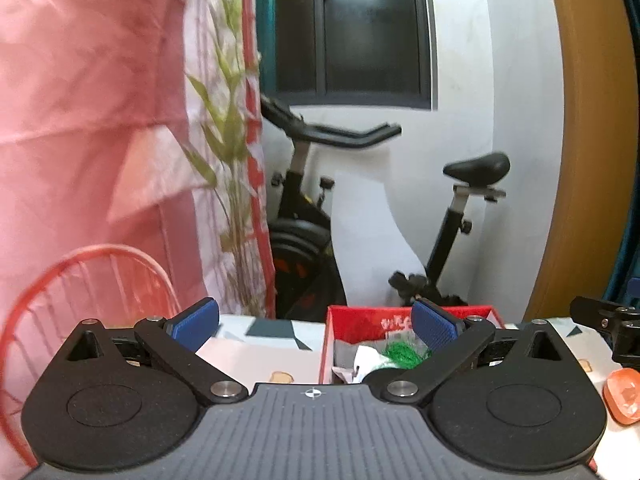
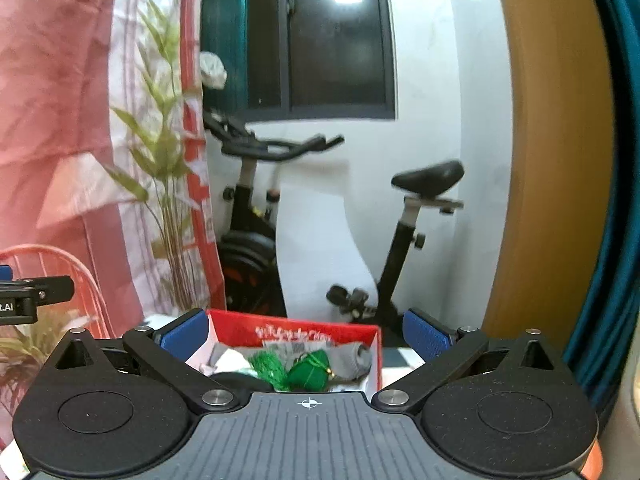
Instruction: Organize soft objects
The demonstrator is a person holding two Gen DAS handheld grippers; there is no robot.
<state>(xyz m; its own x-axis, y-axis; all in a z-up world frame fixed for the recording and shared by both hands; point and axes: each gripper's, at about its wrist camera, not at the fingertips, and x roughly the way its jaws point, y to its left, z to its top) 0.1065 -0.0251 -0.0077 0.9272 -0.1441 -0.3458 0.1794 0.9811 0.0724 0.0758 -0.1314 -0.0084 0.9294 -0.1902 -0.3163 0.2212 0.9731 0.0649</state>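
A red box (image 1: 349, 319) (image 2: 362, 338) stands on the patterned tabletop (image 1: 256, 356) ahead of both grippers. It holds soft things: a green tasselled piece (image 2: 308, 374) (image 1: 402, 354), grey fabric (image 2: 354, 356) and white pieces (image 1: 366, 360). My left gripper (image 1: 316, 326) is open and empty, just short of the box's left front. My right gripper (image 2: 306, 334) is open and empty, with the box between its fingers in view. An orange soft object (image 1: 622, 398) lies on the table at the right edge of the left wrist view.
A red wire chair (image 1: 80, 276) stands at the left by a pink curtain (image 1: 80, 120) and a leafy plant (image 2: 168, 184). An exercise bike (image 1: 360, 216) stands against the white wall behind the table. A wooden door frame (image 2: 552, 160) is at the right.
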